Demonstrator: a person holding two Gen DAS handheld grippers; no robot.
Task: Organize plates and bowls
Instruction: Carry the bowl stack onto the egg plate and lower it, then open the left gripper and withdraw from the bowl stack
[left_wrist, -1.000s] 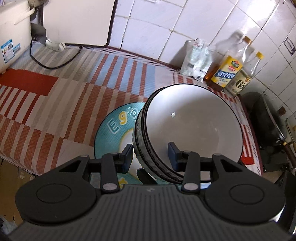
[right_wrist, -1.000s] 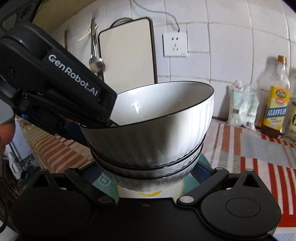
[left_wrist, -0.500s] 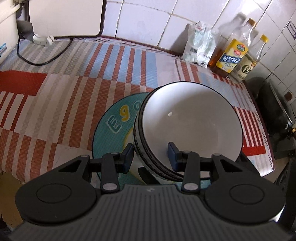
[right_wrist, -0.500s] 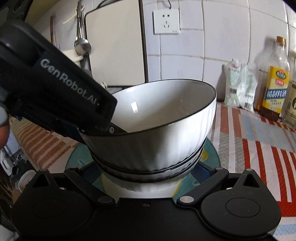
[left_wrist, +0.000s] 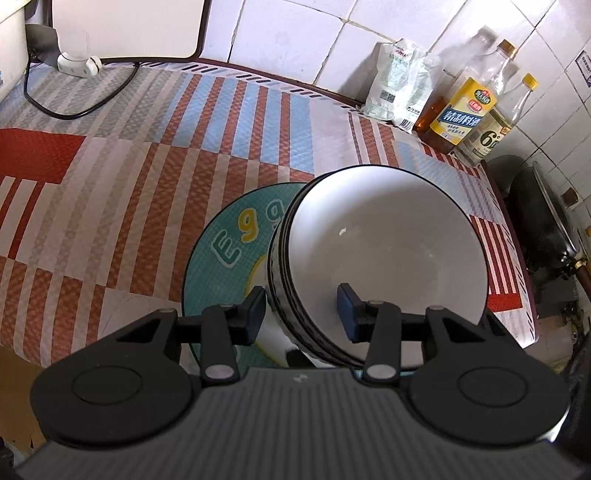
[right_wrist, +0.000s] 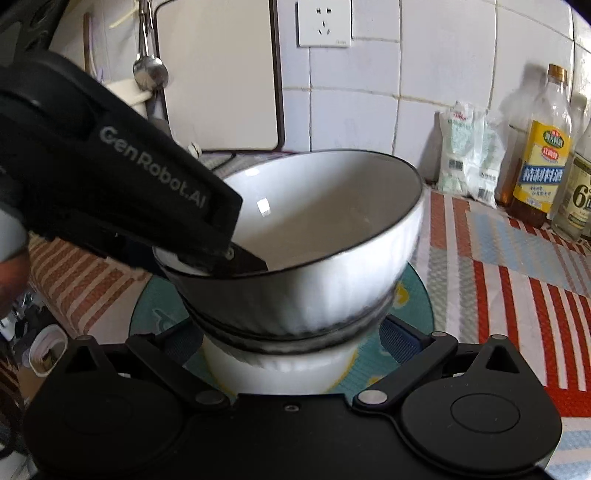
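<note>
Stacked white bowls (left_wrist: 384, 254) tilted over teal plate (left_wrist: 229, 254), left gripper (left_wrist: 301, 310) fingers pinching their rim, right gripper (right_wrist: 291, 332) fingers spread, seemingly flanking the base.

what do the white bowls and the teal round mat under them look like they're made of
White black-rimmed bowls: likely glazed ceramic, given the glossy highlight and ribbed outer wall. Teal round mat printed "Egg": seemingly matte textured plastic or woven fabric; it shows a fine grid and no shine.

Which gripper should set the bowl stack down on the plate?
Left. The left gripper clamps the rim of the bowl stack over the plate; the right gripper sits open around its base, gripping nothing.
</note>
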